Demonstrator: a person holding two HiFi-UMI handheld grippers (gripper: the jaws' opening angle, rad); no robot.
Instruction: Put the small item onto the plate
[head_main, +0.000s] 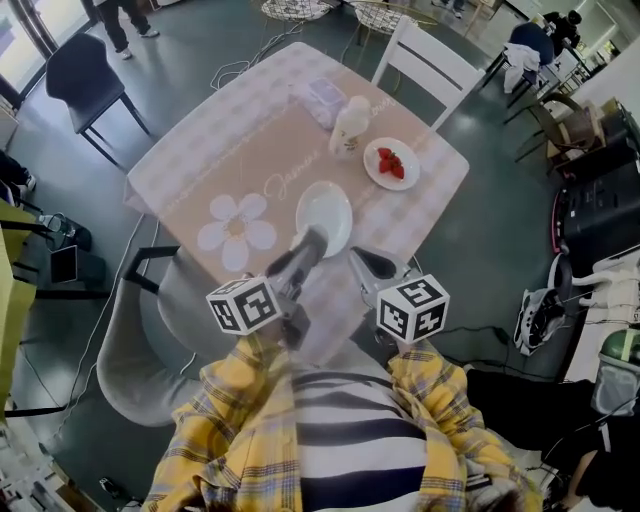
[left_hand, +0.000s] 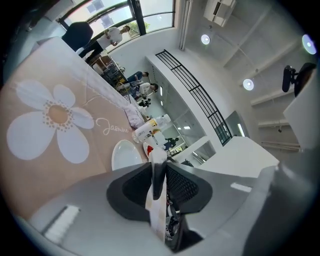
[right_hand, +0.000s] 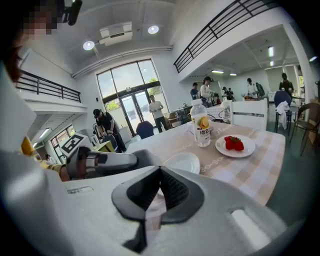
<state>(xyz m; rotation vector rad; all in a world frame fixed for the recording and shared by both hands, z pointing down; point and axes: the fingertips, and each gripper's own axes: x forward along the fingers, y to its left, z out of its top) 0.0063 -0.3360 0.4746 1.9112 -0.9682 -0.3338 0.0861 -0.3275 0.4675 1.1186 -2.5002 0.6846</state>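
An empty white plate (head_main: 323, 215) (left_hand: 125, 154) (right_hand: 184, 162) lies on the pink checked table near its front edge. My left gripper (head_main: 312, 243) (left_hand: 159, 162) hovers at the plate's near rim. Its jaws are shut on a thin small white item (left_hand: 158, 156) that pokes out past the tips; I cannot make out what it is. My right gripper (head_main: 358, 256) (right_hand: 160, 169) sits just right of the left one, near the table's front edge. Its tips meet with nothing between them, and only tablecloth shows through the gap behind them.
Further back stand a plate of strawberries (head_main: 390, 163) (right_hand: 235, 146), a drink bottle (head_main: 348, 125) (right_hand: 201, 124) and a clear packet (head_main: 327, 100). A flower placemat (head_main: 236, 226) covers the table's left. A white chair (head_main: 430, 62) stands behind and a grey chair (head_main: 130, 340) near left.
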